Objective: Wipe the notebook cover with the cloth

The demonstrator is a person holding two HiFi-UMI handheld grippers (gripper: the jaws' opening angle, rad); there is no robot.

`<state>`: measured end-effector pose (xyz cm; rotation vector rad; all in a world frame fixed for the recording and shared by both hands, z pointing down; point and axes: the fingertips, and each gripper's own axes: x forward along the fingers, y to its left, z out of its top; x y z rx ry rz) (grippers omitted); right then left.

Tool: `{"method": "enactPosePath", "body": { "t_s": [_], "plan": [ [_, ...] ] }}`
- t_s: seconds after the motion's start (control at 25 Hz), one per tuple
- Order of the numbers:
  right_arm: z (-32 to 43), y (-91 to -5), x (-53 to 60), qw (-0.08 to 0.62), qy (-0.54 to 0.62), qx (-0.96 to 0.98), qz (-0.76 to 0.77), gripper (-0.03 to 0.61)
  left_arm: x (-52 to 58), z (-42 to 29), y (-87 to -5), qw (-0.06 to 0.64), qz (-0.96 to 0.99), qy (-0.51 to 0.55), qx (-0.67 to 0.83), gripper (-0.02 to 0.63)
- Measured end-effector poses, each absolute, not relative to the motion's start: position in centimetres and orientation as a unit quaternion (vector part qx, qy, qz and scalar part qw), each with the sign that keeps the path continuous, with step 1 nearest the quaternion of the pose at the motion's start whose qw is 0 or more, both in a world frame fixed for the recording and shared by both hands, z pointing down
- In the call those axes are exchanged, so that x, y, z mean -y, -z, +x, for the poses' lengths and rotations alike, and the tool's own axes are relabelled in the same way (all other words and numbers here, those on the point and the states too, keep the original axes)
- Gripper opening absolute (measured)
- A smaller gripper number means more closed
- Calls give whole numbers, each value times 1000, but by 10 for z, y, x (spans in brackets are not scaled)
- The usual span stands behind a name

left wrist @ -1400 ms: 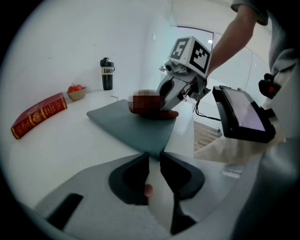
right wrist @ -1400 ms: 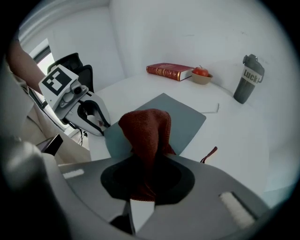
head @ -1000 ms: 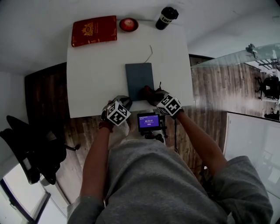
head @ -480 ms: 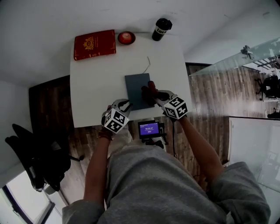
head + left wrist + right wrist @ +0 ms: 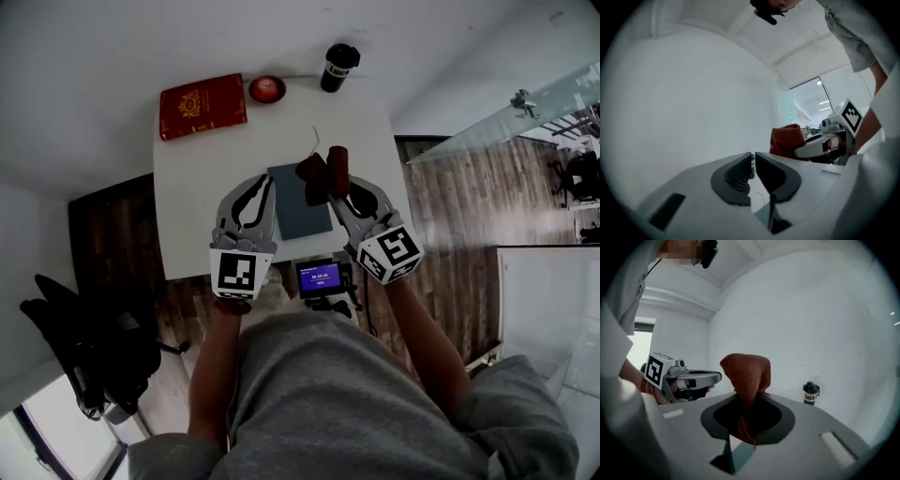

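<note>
A dark grey notebook (image 5: 300, 216) lies flat on the white table (image 5: 187, 216), near its front edge. Both grippers are held high and level above it. My right gripper (image 5: 337, 187) is shut on a rust-red cloth (image 5: 323, 171), which bunches up out of the jaws (image 5: 746, 373) clear of the notebook. My left gripper (image 5: 265, 183) is beside it on the left. Its jaws have just been closing and stand almost together (image 5: 753, 161) with nothing between them. The cloth (image 5: 786, 140) and right gripper (image 5: 820, 147) also show in the left gripper view.
At the table's far edge lie a red book (image 5: 202, 105), a small red bowl (image 5: 267, 89) and a black cup (image 5: 338, 66) (image 5: 811, 393). A thin pen-like stick (image 5: 317, 139) lies behind the notebook. A small screen on a stand (image 5: 320, 277) sits at the front edge.
Both grippers have risen from the table's front edge and tipped up to level. The cloth has come up off the notebook with the right gripper. The left jaws have narrowed.
</note>
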<state>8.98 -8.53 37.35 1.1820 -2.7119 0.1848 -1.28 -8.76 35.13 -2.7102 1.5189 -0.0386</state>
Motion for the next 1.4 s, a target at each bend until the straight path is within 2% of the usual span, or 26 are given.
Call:
{"method": "enactPosePath", "body": {
  "t_s": [0.16,0.4,0.8,1.4],
  "plan": [
    [85,-343,75,55,-27,902,427,77,80,-28,-313,24,-845,-41,-533,-8],
    [76,-307,58,-6,-1,891,455,75,70,-34,-290,45,-821,-58,-566,-9],
    [71,-306,55,39,45,870,489,66,59,-33,-293,58,-812,-36,-580,-9],
    [83,-314,50,47,30,868,493,66,55,-22,-301,53,-824,-28,-563,-8]
  ]
}}
